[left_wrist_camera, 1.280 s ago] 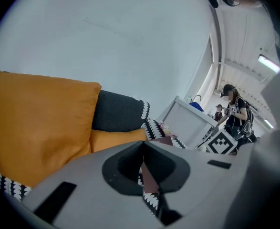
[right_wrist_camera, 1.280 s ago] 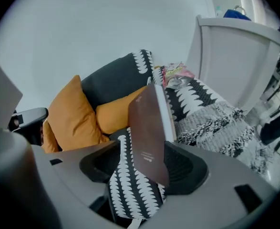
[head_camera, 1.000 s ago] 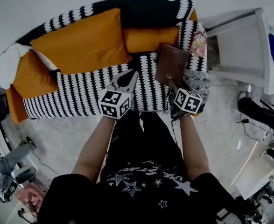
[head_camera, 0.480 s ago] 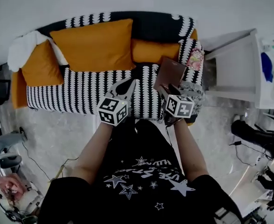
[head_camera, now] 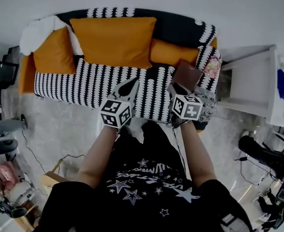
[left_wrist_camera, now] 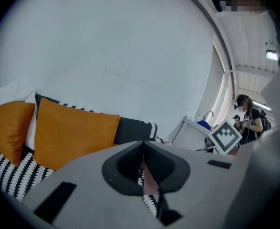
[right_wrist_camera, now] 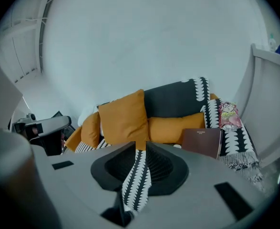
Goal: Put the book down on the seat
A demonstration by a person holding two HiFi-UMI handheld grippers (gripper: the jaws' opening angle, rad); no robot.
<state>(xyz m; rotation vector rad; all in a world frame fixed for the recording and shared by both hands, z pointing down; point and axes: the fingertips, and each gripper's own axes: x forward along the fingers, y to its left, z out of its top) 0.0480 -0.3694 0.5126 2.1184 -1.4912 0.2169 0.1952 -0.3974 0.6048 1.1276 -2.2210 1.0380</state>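
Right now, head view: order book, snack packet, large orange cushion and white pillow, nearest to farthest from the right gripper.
From the right gripper, jaws just closing, empty:
1. book, just ahead, seat's right end
2. snack packet, right armrest
3. large orange cushion, back middle
4. white pillow, far left

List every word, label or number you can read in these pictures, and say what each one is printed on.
No text here can be read with certainty.
Brown book: a short line of print near the top of the cover, too small to read.
Pink snack packet: a cartoon picture and some print, too blurred to read.
Black T-shirt: white lettering among stars, upside down and distorted, not legible.
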